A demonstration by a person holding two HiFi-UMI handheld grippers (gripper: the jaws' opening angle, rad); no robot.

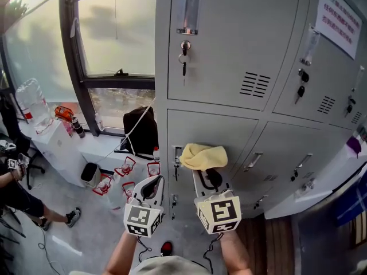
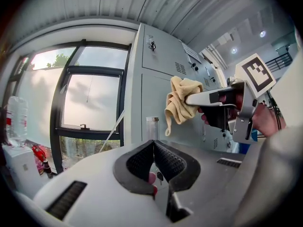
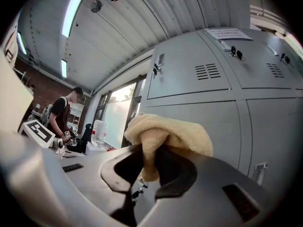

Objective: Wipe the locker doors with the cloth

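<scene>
I have the lower locker door [image 1: 241, 133] bare above and right of the cloth [image 1: 203, 155]. Its handle [image 1: 177, 154] juts out just left of it, and keys [image 1: 184, 59] dangle from the door above.

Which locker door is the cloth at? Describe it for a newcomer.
In the grey locker bank right of the window, take the column nearest it, lower row. That door sits under the one with hanging keys; only it has the right gripper's yellow cloth at its top.

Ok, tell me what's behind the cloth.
The lower locker door shows around the cloth. The patch under it is hidden, so contact can't be judged.
</scene>
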